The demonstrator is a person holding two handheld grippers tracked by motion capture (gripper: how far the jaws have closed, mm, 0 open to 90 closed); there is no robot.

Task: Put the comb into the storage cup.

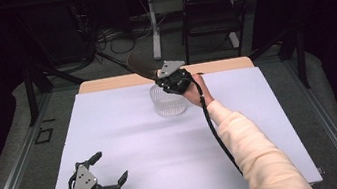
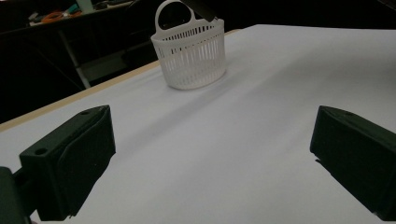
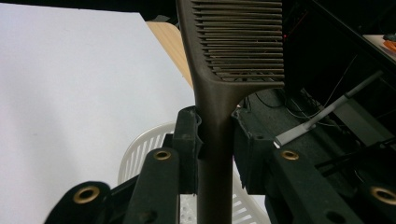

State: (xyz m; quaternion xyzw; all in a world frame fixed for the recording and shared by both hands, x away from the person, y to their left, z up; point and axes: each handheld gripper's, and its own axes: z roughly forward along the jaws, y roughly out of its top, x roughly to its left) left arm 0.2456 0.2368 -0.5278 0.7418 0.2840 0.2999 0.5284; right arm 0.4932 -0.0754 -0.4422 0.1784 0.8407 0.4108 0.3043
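room: dark | floor (image 1: 8, 149): grey | table (image 1: 128, 146): white top | chair (image 1: 210, 12): black, beyond table | cables (image 1: 112, 37): on floor

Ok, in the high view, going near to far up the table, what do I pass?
Left tongs, open and resting near the front edge → bare white table cover → white slotted basket → right tongs gripping the dark slotted spatula above the basket.

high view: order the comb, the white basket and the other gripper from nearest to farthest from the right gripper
1. Comb: clamped in the right gripper, its toothed end sticking up and to the left.
2. White basket: directly below the gripper, near the table's far edge.
3. Left gripper: farthest, at the near left corner, jaws open on nothing.
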